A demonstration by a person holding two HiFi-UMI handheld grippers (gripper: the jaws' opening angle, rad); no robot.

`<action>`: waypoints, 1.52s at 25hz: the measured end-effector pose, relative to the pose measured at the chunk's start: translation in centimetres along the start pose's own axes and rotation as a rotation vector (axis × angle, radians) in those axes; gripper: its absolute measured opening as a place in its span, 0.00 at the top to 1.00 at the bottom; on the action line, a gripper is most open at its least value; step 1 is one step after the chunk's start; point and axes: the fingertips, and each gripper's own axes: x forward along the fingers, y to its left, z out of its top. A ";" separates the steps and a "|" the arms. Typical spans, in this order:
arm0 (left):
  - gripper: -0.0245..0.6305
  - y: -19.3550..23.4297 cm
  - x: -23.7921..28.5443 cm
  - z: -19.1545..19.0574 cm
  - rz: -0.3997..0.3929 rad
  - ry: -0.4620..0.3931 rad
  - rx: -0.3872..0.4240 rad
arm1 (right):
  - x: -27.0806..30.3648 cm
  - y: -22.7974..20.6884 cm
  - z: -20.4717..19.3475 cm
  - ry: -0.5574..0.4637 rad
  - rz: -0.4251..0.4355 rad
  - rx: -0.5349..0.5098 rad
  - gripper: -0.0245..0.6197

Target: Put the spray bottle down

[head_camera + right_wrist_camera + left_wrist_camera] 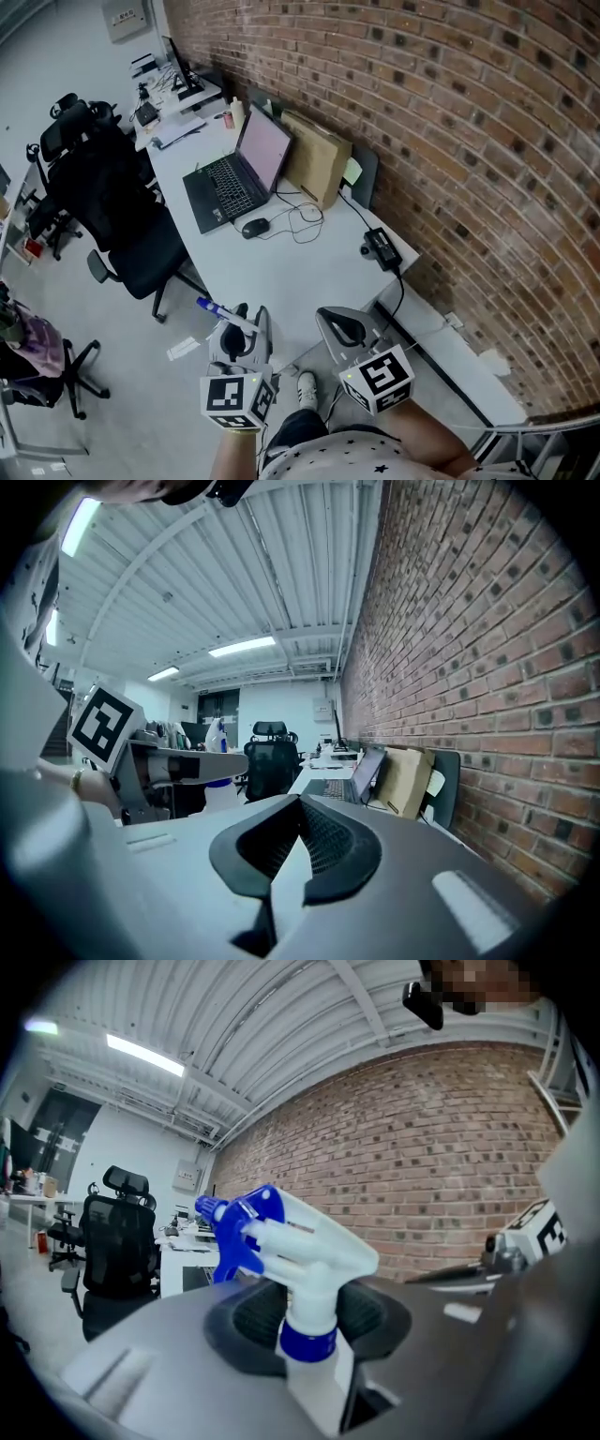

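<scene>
The person is holding both claws out level, side by side, by the near end of the surface (298,274). The left claw (307,1314) is clamping the spray bottle (302,1252) at its neck, pads just above the blue collar. The bottle is standing upright along its long axis, its body hanging below the claw and its head rising above. Its blue nozzle is pointing left and far. The right claw (300,844) is sitting closed, pad tips meeting, gripping nothing.
</scene>
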 end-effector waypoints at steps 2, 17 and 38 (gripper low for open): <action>0.77 1.0 2.5 0.5 -0.008 -0.011 -0.008 | 2.1 -1.0 0.7 0.001 0.001 -0.006 0.96; 0.77 4.1 14.7 -0.5 -0.025 -0.011 -0.013 | 11.1 -5.9 0.8 0.050 0.000 0.031 0.96; 0.58 3.5 13.5 -2.9 -0.055 0.066 0.022 | 10.1 -5.1 -0.7 0.070 0.004 0.059 0.96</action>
